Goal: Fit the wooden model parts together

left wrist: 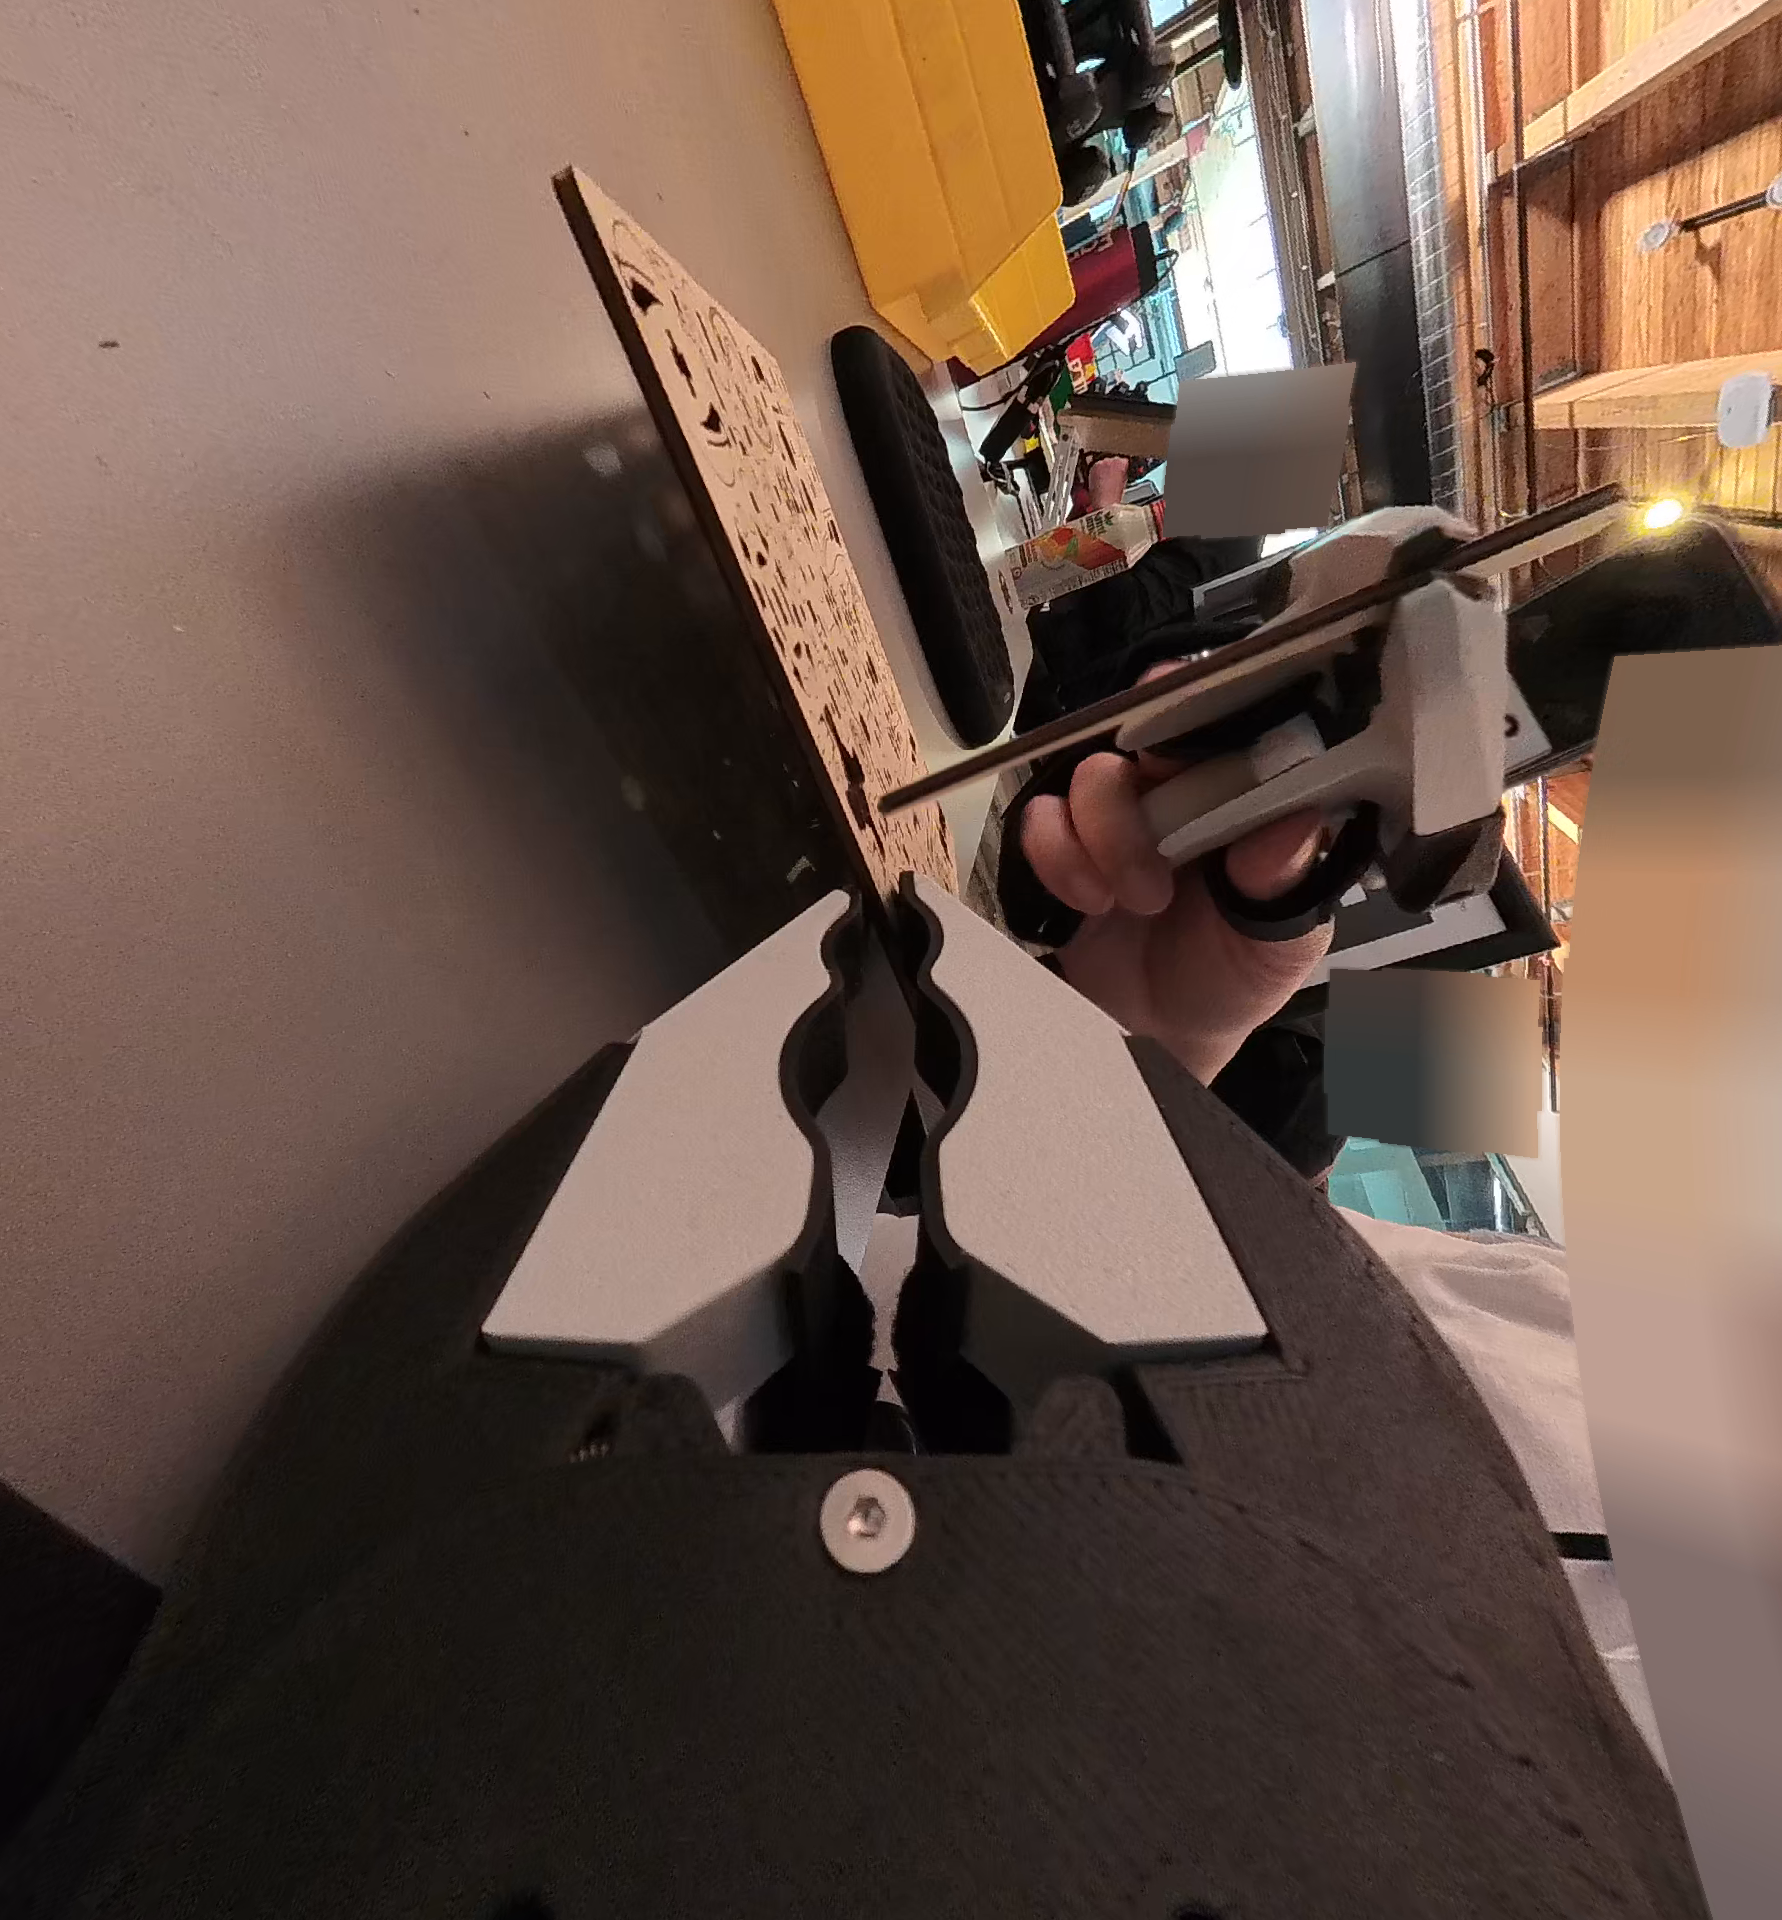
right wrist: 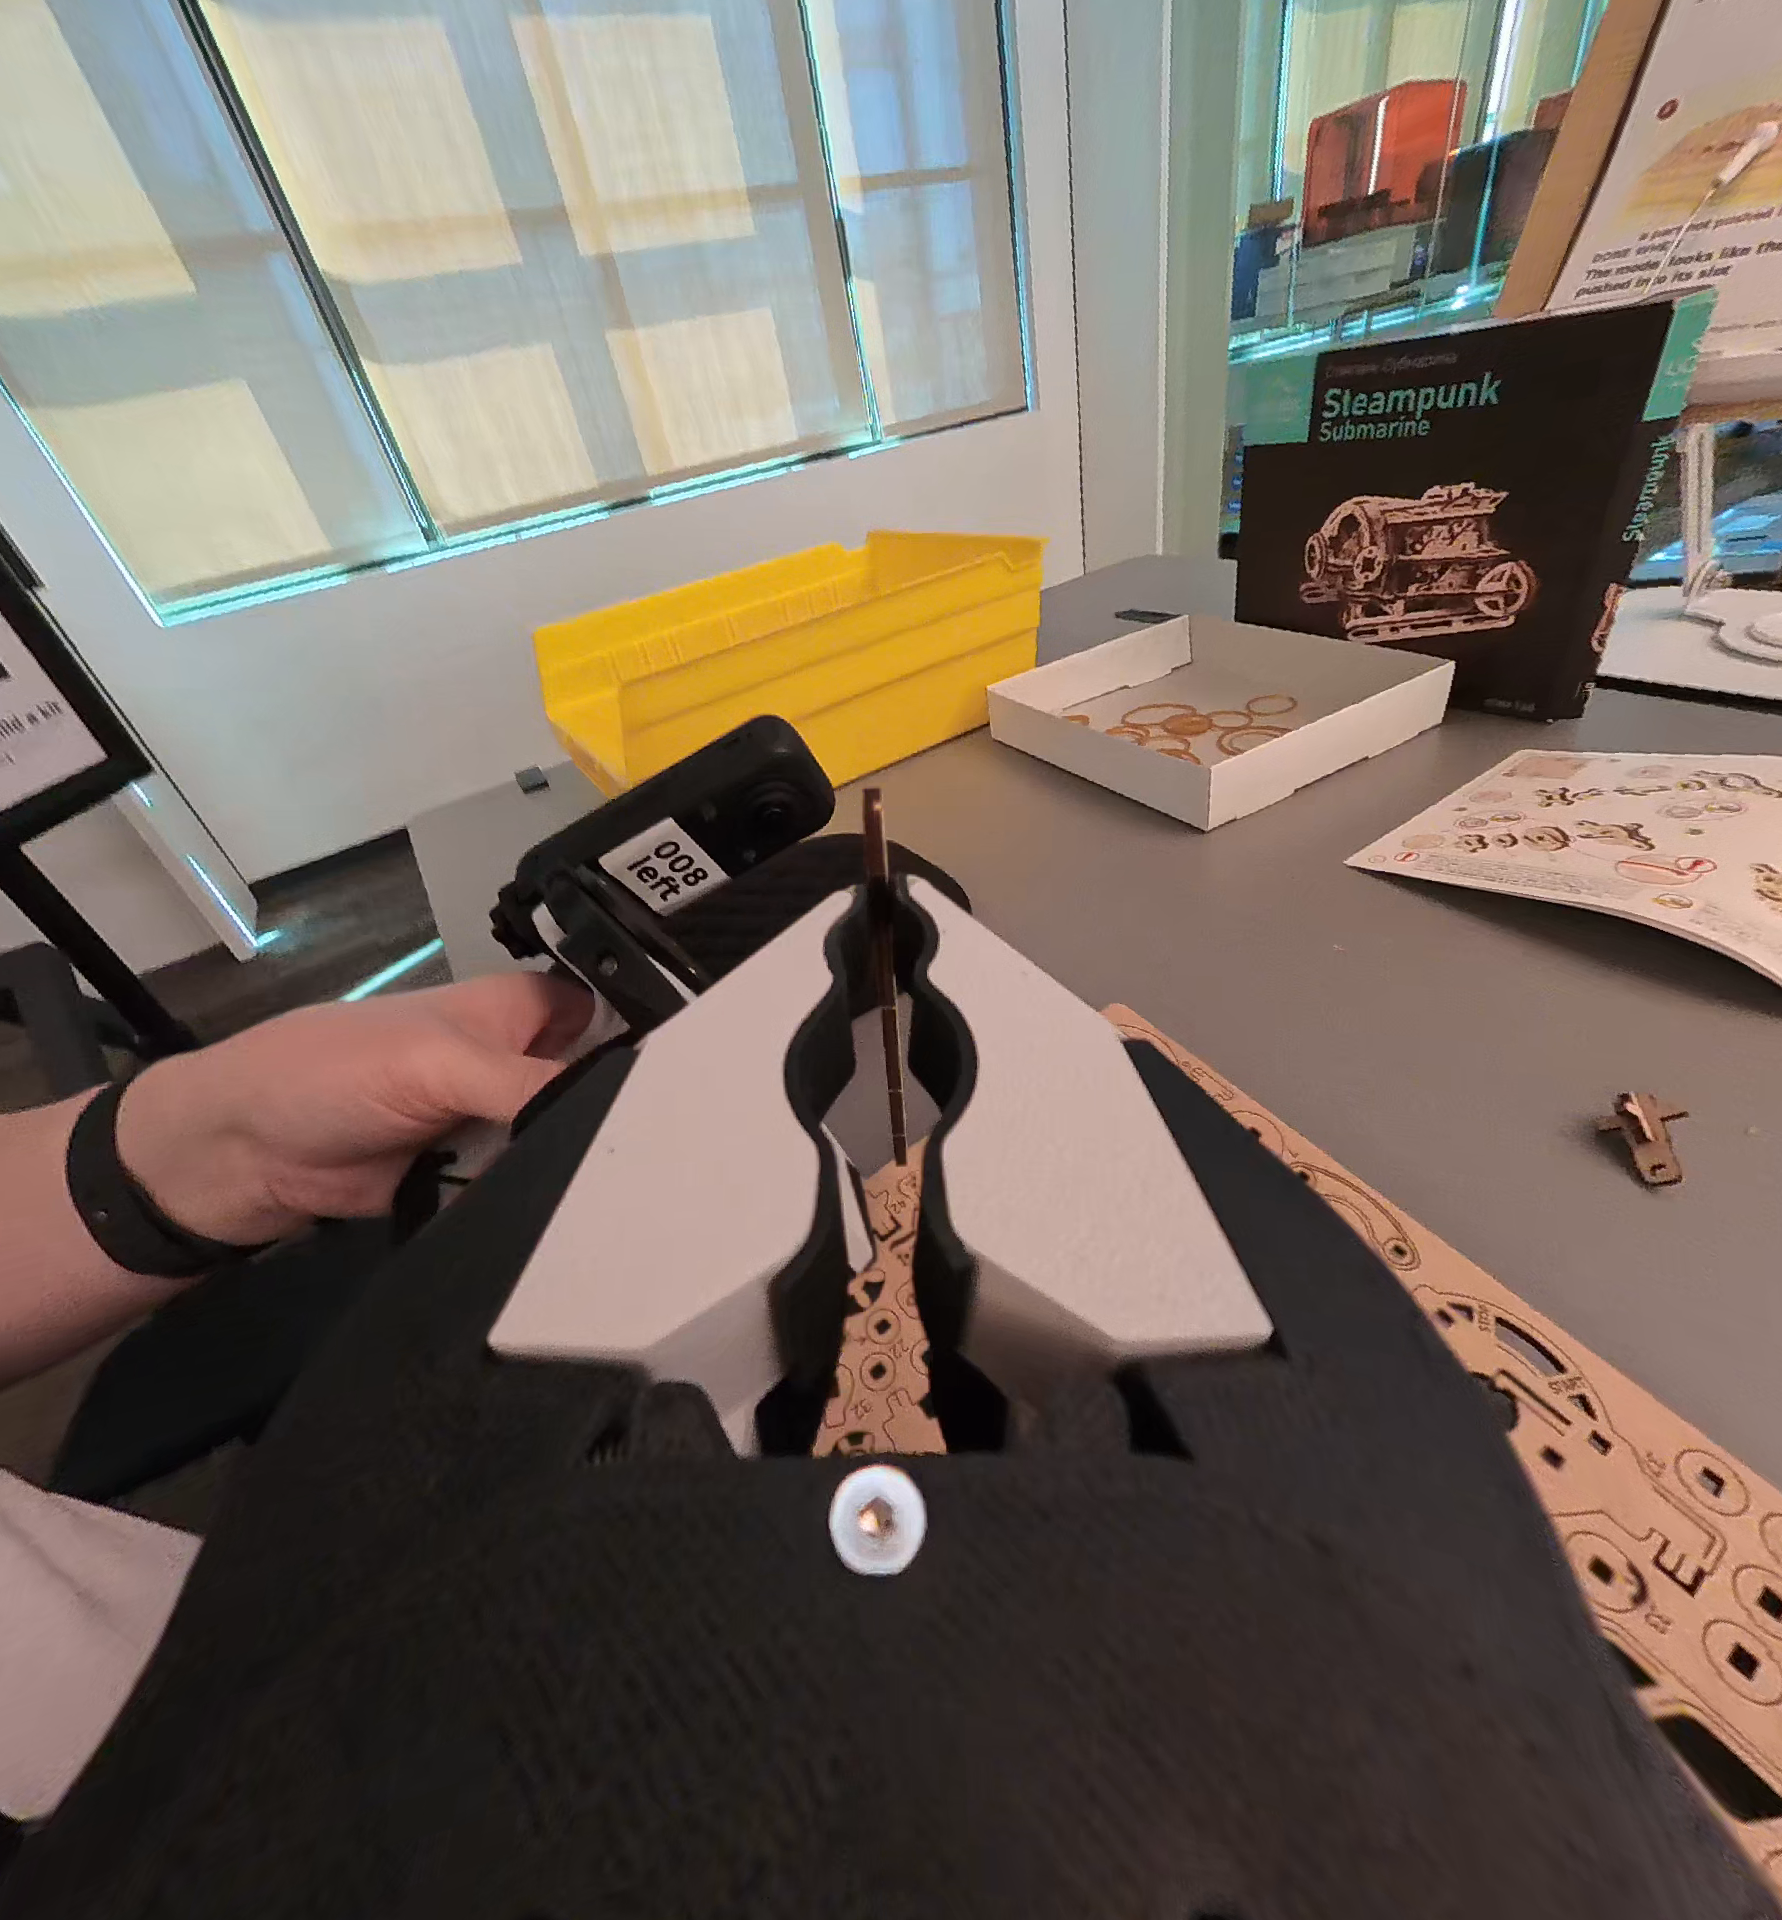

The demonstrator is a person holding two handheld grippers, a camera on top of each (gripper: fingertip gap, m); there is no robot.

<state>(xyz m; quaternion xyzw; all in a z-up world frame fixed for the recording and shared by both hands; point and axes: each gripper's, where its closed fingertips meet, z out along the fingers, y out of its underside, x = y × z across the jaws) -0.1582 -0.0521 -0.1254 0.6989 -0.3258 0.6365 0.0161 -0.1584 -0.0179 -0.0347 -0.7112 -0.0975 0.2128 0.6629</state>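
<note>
My left gripper [left wrist: 876, 894] is shut on the edge of a laser-cut wooden sheet [left wrist: 762, 499] and holds it tilted up off the table. My right gripper [right wrist: 882, 894] is shut on a thin flat wooden part [right wrist: 874, 842], seen edge-on. In the left wrist view the right gripper [left wrist: 1427, 665] is above the sheet's printed face, and the tip of its wooden part [left wrist: 1074, 727] is close to the sheet near my left fingertips. The sheet [right wrist: 1489, 1507] lies below the right gripper in the right wrist view. The left gripper's camera [right wrist: 752, 800] shows behind the right gripper, and its fingertips are hidden.
On the grey table [right wrist: 1282, 914] stand a yellow bin [right wrist: 793, 644], a white box tray [right wrist: 1386, 717] with wooden rings, a dark kit box [right wrist: 1438, 499] and an open instruction booklet [right wrist: 1645, 852]. A small wooden assembly [right wrist: 1640, 1132] lies to the right. A black round pad [left wrist: 918, 540] lies beyond the sheet. Some 9 cm of space lies between my two pairs of fingers.
</note>
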